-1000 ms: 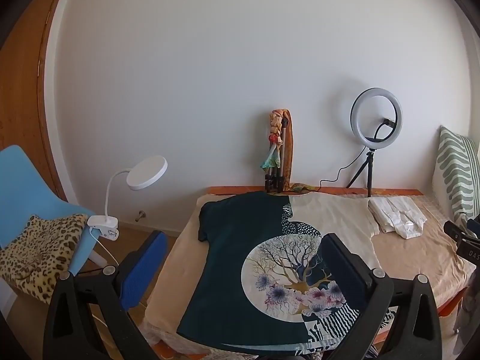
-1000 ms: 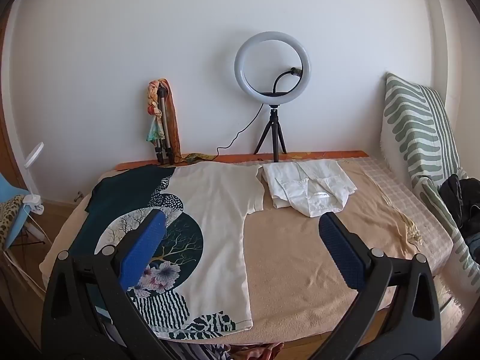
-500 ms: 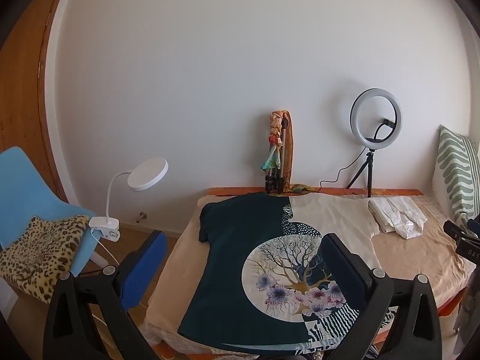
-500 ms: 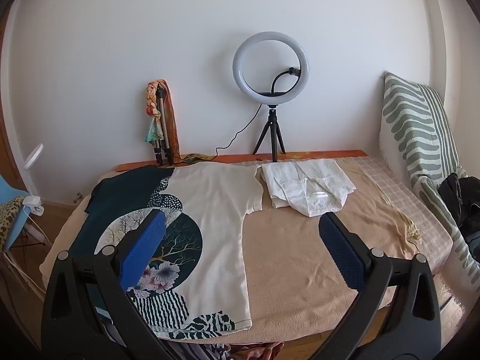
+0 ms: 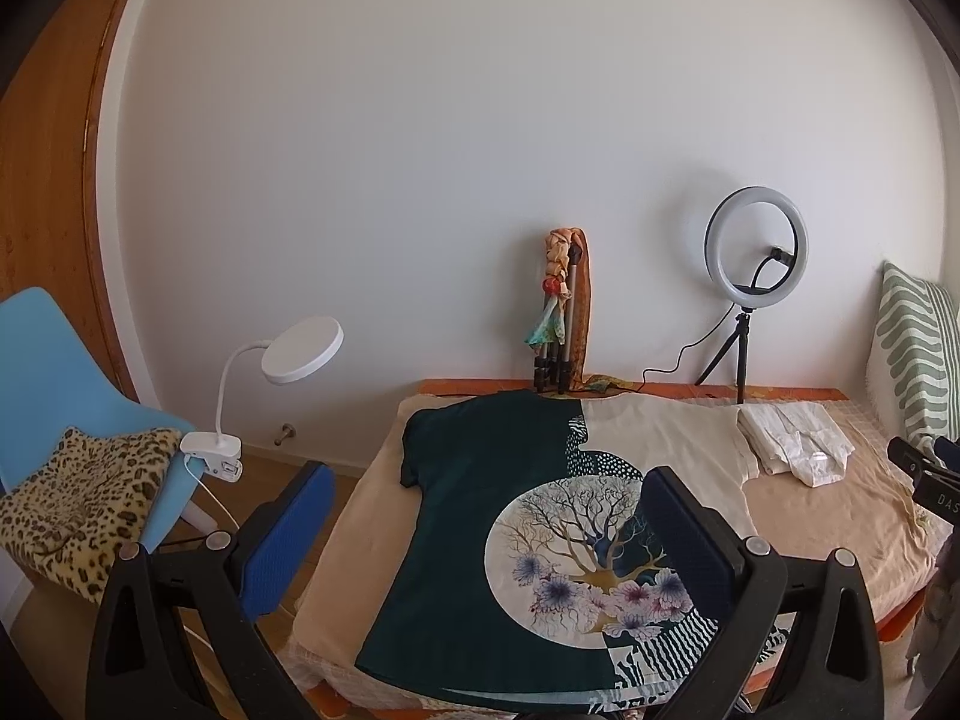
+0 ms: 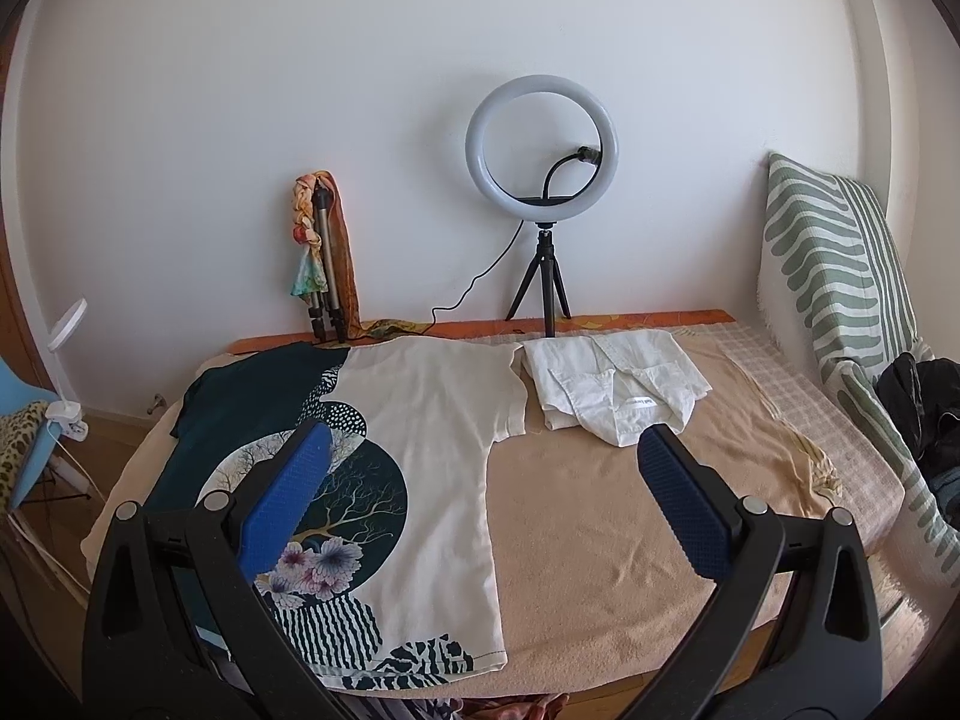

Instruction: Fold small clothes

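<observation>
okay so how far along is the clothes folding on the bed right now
Done: one white garment already lies folded near the ring light. In hand: nothing; the left tool and right tool are both open and hover above the bed. Left: the tree-print T-shirt lies spread flat, no fold made yet.

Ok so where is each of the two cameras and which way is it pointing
Left wrist: above the bed's near left corner, facing the wall; open left gripper, blue chair, printed T-shirt.
Right wrist: further right, same heading; open right gripper, folded white shirt, striped pillow.
Shared: T-shirt, white shirt, ring light.
</observation>
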`<state>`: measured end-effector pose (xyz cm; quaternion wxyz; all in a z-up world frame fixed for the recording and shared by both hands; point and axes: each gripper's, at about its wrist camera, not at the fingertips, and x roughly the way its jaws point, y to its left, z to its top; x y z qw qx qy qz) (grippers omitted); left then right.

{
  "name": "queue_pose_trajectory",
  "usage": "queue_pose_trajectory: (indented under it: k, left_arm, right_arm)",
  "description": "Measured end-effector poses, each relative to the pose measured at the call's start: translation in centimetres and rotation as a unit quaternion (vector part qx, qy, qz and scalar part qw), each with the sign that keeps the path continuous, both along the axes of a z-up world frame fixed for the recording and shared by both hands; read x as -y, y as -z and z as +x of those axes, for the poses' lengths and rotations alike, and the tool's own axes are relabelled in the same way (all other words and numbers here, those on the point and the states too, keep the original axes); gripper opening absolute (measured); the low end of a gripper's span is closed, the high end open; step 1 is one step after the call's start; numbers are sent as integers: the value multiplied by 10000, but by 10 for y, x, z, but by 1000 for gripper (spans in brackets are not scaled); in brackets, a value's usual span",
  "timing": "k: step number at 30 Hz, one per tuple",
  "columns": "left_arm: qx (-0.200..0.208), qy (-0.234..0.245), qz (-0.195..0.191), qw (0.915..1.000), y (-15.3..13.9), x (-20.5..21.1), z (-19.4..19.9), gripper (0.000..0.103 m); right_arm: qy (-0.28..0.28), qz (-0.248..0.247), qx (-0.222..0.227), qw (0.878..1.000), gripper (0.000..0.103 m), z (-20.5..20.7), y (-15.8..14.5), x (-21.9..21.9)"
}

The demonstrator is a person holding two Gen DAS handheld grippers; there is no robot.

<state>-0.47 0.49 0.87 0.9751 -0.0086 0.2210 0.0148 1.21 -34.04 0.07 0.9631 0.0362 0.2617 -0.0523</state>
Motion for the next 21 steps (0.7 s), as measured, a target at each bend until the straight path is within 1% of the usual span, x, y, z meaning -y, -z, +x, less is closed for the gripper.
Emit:
queue_pose_trajectory:
  k: [8,21]
  left_arm:
    - [7,-65,44,10000,0,0,-5,103]
    - [45,-43,26,10000,-2,1,-7,103]
  right_arm:
    - [-22,-20,-70,10000,103,1,2,2]
    - [-5,-106,-35,9999,103,-2,-1,0]
